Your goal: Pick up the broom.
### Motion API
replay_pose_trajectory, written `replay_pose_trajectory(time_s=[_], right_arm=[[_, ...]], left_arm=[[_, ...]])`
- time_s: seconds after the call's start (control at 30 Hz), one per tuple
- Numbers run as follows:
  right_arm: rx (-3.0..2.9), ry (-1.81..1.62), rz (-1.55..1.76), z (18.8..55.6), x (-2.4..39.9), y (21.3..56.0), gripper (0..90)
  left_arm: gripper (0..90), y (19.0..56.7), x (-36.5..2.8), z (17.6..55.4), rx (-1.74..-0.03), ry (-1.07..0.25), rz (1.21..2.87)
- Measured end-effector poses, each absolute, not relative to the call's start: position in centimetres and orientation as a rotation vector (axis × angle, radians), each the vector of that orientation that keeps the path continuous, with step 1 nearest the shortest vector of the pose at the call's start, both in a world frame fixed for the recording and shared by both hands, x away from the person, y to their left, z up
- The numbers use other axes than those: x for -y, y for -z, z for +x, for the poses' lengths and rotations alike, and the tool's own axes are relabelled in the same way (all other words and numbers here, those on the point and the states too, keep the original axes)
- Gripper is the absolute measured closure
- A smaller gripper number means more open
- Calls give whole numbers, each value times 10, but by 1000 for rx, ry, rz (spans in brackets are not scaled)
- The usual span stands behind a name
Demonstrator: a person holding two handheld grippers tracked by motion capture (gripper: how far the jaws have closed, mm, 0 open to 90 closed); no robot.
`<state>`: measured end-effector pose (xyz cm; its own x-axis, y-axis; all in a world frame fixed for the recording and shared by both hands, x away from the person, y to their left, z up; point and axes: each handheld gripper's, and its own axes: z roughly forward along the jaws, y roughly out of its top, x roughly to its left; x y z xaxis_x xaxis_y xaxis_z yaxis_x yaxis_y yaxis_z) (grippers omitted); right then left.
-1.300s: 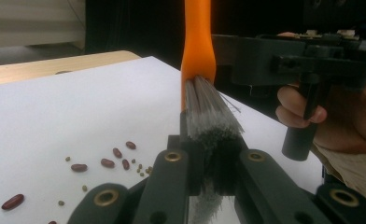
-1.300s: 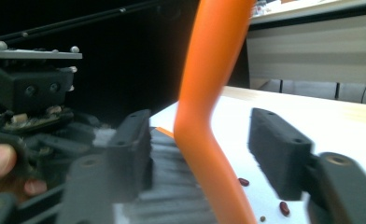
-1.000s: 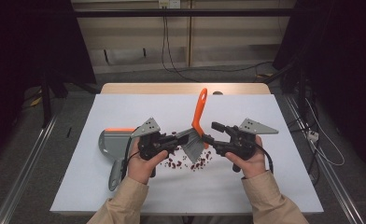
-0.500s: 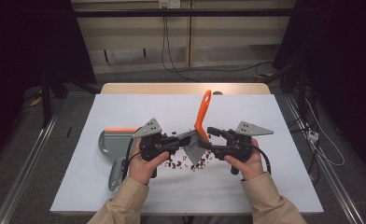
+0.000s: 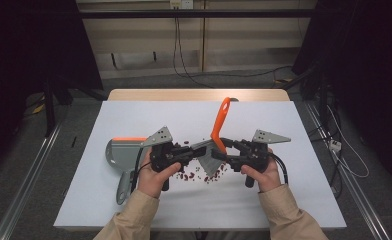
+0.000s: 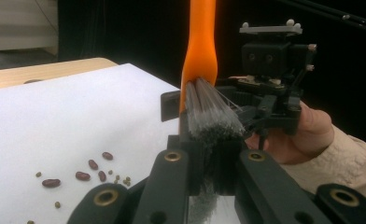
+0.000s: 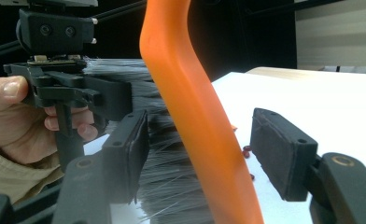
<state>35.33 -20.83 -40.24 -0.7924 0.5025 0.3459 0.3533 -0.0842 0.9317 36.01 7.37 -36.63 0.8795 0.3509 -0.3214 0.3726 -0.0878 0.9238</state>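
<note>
since a second ago the right gripper (image 5: 223,154) has edged in toward the brush (image 5: 215,145) and its jaws have just been closing, the orange handle (image 7: 195,121) between them, pads not yet pressing. left gripper (image 5: 196,154) is clamped on the bristle head (image 6: 214,119). handle rises upward over the scattered beans (image 5: 191,176), dustpan (image 5: 120,152) lying behind the left hand.

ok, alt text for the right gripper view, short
The brush, with its orange handle rising up the frame and grey bristles lower left, stands between the right gripper's two black jaws, with a gap to the jaw on the right. Behind it the left gripper is shut on the bristles, above a white table with a few red beans.
</note>
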Motion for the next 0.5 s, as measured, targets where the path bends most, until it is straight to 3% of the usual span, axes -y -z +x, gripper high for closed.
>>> replay_pose_trajectory(time_s=[0.5], right_arm=[[-2118, -2083, 934, 356, 215, 407, 488]], left_arm=[[857, 366, -74, 361, -532, 44, 1681]])
